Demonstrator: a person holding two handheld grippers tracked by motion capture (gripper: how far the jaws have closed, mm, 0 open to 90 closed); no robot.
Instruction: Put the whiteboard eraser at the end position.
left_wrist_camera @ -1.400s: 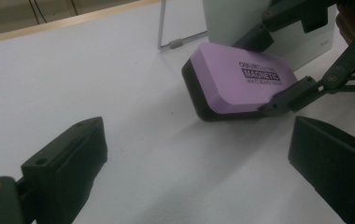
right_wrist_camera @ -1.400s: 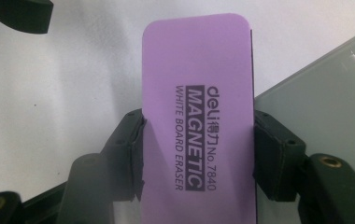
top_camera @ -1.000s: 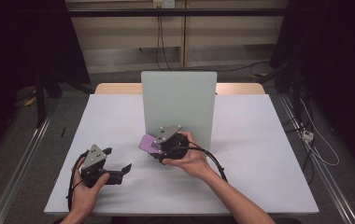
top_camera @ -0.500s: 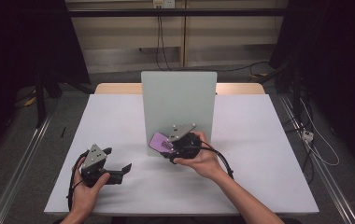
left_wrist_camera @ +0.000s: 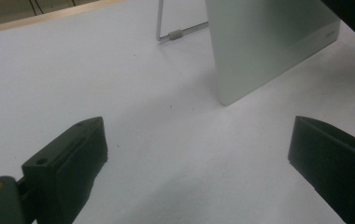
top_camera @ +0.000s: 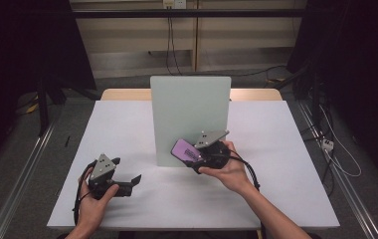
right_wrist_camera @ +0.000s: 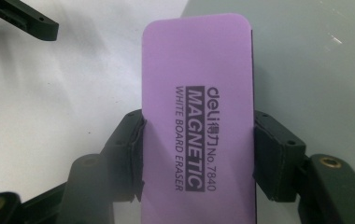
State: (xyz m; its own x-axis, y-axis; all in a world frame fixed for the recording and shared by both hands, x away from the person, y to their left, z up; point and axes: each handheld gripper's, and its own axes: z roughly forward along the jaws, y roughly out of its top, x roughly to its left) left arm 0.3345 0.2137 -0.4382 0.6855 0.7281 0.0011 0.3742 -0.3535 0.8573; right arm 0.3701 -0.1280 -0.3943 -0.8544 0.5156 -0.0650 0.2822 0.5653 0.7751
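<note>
The purple whiteboard eraser [right_wrist_camera: 197, 121] is sitting clamped between the 2 jaws of the right gripper [top_camera: 204, 155], which are pressing on its long edges so its printed face is looking up and its underside is staying free. It is hovering right in front of the upright whiteboard [top_camera: 189, 112], near the board's lower right part, close to the surface; whether it is touching cannot be told. Gripping it by the edges probably is leaving the wiping face free to meet the board flat. The board is standing near the middle of the white table [top_camera: 286, 164], leaning back on a wire stand [left_wrist_camera: 168, 33] behind it, which is keeping its face toward the person. The left gripper [top_camera: 111, 179] is resting well to the left of the board, low over the table, its jaws standing wide apart with nothing between them, apparently waiting clear of the wiping area.
</note>
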